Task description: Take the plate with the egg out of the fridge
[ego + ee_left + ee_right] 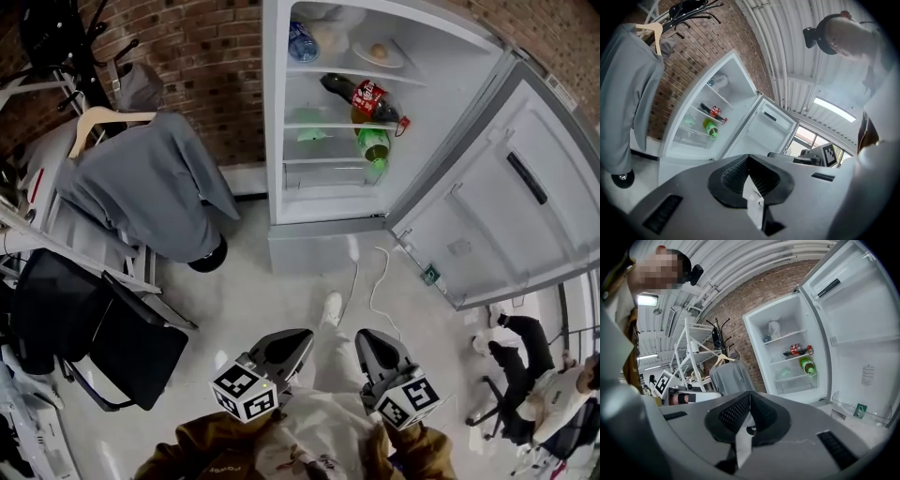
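The plate with the egg sits on the top shelf of the open fridge. Both the left gripper and right gripper are squeezed closed, empty, far from the fridge.

1. fridge: white inside and out.
2. wall: red-brown brick pattern.
3. plate: white; egg: pale tan.
4. dark bottle: red label; second bottle: green.
5. jacket: grey.
6. left tongs and right tongs: grey, with black-and-white square markers.
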